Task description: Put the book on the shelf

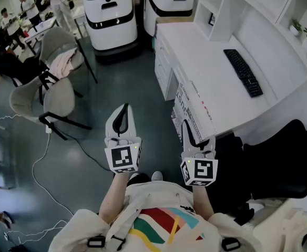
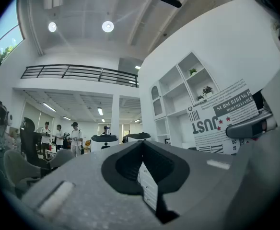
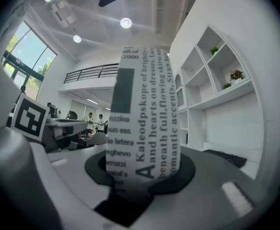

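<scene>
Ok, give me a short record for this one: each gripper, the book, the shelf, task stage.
left gripper: jaws together, empty
right gripper: shut on book
book: white with print, held in front of the desk
shelf: white, behind the desk
keyboard: on the desk
stage: book in hand, not yet on the shelf

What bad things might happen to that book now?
The book is pinched at one end by only the right gripper, so it might tilt, slip and drop. It looks close to the desk edge, so it may bump that on the way to the shelf.
</scene>
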Available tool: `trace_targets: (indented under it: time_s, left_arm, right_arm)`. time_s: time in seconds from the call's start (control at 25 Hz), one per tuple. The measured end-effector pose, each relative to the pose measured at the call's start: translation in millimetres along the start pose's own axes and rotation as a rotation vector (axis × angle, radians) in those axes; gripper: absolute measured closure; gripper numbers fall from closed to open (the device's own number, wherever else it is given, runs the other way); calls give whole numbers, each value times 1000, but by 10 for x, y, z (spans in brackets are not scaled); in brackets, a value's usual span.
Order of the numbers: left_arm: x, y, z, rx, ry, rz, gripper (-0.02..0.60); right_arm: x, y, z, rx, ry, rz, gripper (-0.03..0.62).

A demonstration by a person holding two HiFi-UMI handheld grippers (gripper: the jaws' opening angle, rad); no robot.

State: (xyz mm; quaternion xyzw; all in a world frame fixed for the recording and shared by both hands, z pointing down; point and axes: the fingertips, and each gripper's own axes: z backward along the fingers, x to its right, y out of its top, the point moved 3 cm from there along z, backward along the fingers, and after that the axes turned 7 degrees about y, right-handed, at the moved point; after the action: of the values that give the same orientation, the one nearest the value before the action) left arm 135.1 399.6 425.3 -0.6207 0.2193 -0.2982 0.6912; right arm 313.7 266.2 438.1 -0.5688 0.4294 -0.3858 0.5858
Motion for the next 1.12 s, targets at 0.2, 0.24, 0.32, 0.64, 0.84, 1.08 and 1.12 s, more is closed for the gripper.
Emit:
trace_targets:
  time_s: [0.2, 0.24, 0.32, 0.64, 0.84, 1.08, 1.12]
  left_arm:
    - [44, 45, -15, 25, -1, -36, 580]
    - [44, 43, -18, 26, -1, -38, 579]
    - [39, 24, -10, 20, 2, -40, 580]
    - [-122, -180, 114, -75, 30, -45, 580]
    - [-245, -326, 11, -90, 37, -31, 580]
    - [-417, -396, -515, -79, 22, 6, 580]
    - [-452, -408, -630, -76, 18, 8, 580]
  right_arm:
    - [61, -45, -15, 5, 2, -25, 433]
    - [71, -69, -21, -1, 1, -26, 433]
    - [86, -123, -22, -15, 2, -33, 433]
    - [-19, -378, -9, -47, 44, -140, 433]
    - [-125, -481, -116, -65, 82, -159, 433]
    - [-116, -419, -531, -56, 91, -131, 433]
    - [-98, -397, -627, -50, 88, -121, 433]
